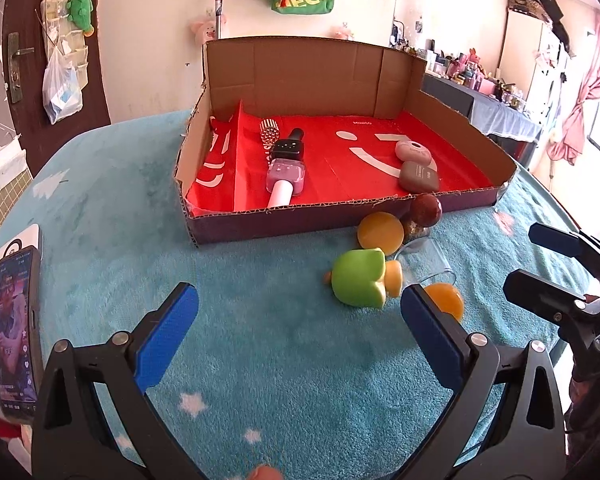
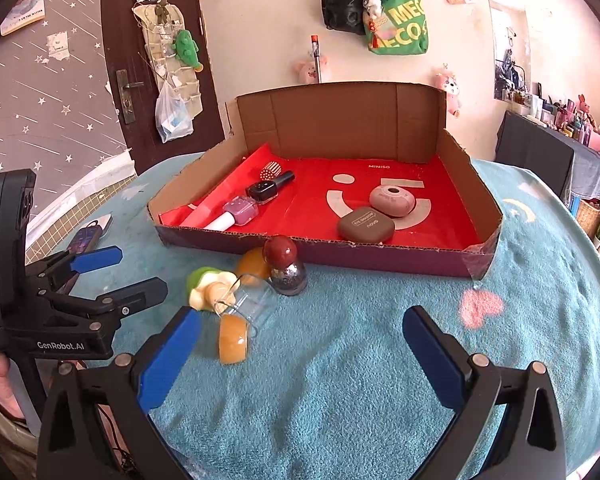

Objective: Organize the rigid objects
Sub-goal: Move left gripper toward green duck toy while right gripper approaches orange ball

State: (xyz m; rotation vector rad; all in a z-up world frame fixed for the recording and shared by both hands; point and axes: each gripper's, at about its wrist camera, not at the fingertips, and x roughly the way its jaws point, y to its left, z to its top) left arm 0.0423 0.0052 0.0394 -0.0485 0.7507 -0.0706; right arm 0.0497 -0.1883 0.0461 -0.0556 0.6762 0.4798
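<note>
Both grippers hover empty over the teal-covered counter [image 2: 340, 400]. The left gripper [image 1: 300, 332] has its fingers spread wide; so does the right gripper [image 2: 302, 344].

Loose items lie ahead of the fingers, short of the cardboard box [image 2: 452, 264]: a green toy [image 1: 358, 278] just beyond the left gripper's right finger, a tipped clear glass [image 2: 246, 300] and an orange disc [image 2: 233, 339] beside the right gripper's left finger, and a red-capped bottle [image 2: 286, 268] standing against the box's near wall. A second orange piece [image 1: 380, 232] lies close to that wall.

Inside the box, two nail polish bottles [image 2: 252, 202] sit far left and two rounded cases [image 2: 366, 228] right, apparently grouped by kind.

Judgement: sorting is partly done. The near wall is low and the red liner's centre is open, so lifting items over looks easy. The cluster is tight; the glass could roll.
</note>
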